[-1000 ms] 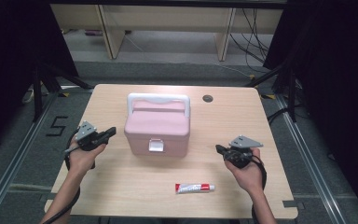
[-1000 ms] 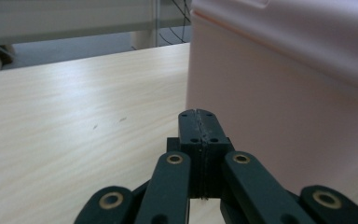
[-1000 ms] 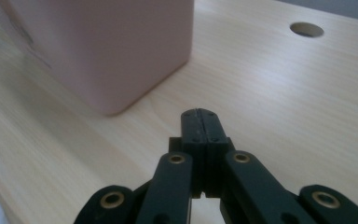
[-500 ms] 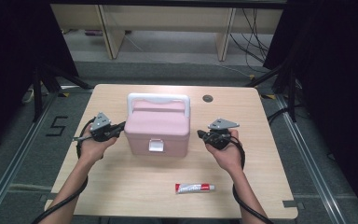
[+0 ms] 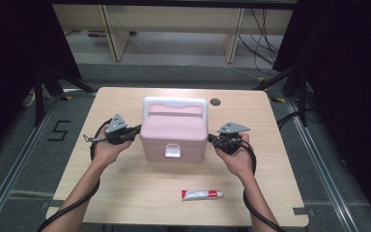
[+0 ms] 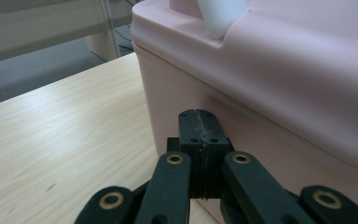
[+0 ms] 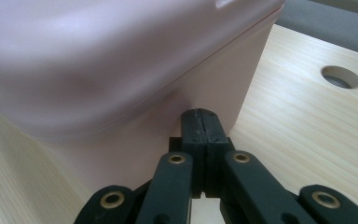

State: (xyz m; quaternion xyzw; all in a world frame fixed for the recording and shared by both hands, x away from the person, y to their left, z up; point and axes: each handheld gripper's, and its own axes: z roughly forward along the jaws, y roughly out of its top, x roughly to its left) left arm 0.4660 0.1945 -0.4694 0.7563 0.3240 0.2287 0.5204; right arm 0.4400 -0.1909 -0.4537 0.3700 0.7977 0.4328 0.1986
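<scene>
So the wooden table (image 5: 125,193) is carrying pretty much everything here, and sitting dead centre on it, a bit toward the far edge, is the pink plastic storage box (image 5: 174,133) with a white carry handle (image 5: 175,102) folded over the lid and a white latch (image 5: 172,152) on the front wall facing the person. I'm guessing it's going to be fairly light if empty, stiff-walled, and honestly kind of slippery, since those sides are looking smooth and glossy with nothing to bite on. The left gripper (image 5: 136,130) is sitting right at the box's left side wall with its jaws pressed fully together, nothing between them, and the right gripper (image 5: 211,140) is doing the same at the right wall, jaws together and empty; whether the tips are actually touching the plastic or just a hair off, I can't tell. Squeezing it between two closed tips like that could work for sliding or steadying, but for lifting I'd be going for the handle, and the latch is the spot to work if the lid is opening. Nearer the person, a small white and red tube (image 5: 202,195) is lying flat, well apart from the box and not blocking anything. Behind the box, near the far edge, there's a round cable hole (image 5: 215,102) in the tabletop, also clear of the work.
</scene>
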